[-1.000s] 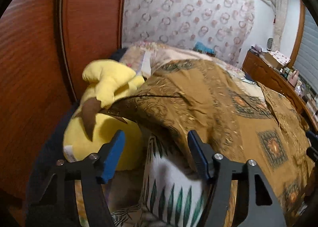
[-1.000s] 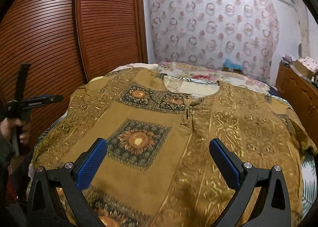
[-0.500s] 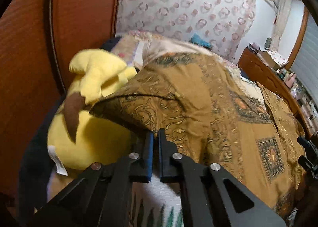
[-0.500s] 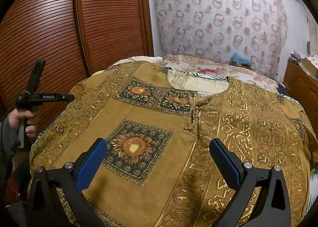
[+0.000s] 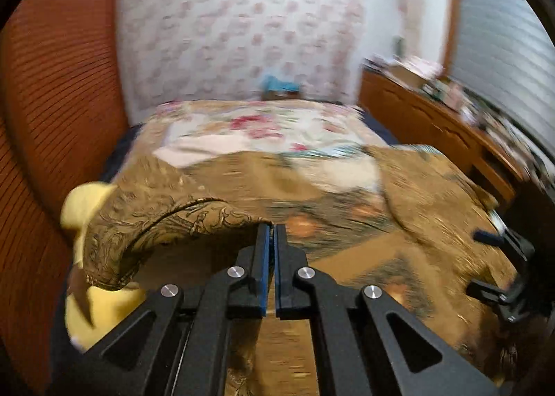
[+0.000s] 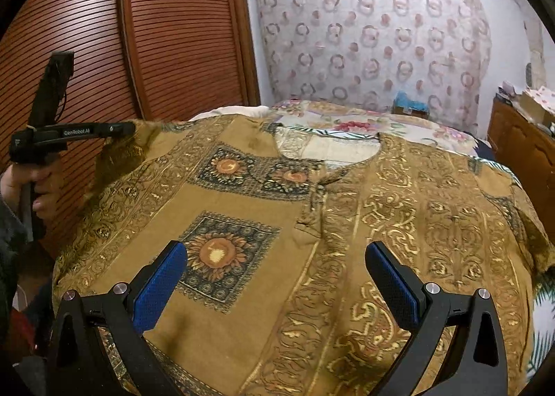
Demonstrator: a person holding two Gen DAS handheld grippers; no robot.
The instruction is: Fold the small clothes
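Observation:
A brown-gold patterned shirt (image 6: 312,229) lies spread front-up on the bed, neck opening at the far side. My left gripper (image 5: 271,226) is shut on the shirt's left sleeve edge (image 5: 180,219) and holds it lifted above the bed. It also shows in the right wrist view (image 6: 128,128) at the left, with the sleeve hanging from it. My right gripper (image 6: 275,259) is open and empty above the shirt's lower front; it shows in the left wrist view (image 5: 492,257) at the right edge.
A yellow plush toy (image 5: 100,299) lies under the lifted sleeve at the bed's left side. A slatted wooden wardrobe (image 6: 173,35) stands close on the left. A floral bedcover (image 6: 350,125) lies beyond the shirt. A wooden dresser (image 6: 520,143) stands on the right.
My left gripper closed on the sleeve edge, then lifted it and swung right over the shirt. My right gripper stayed open and drifted slightly over the shirt front.

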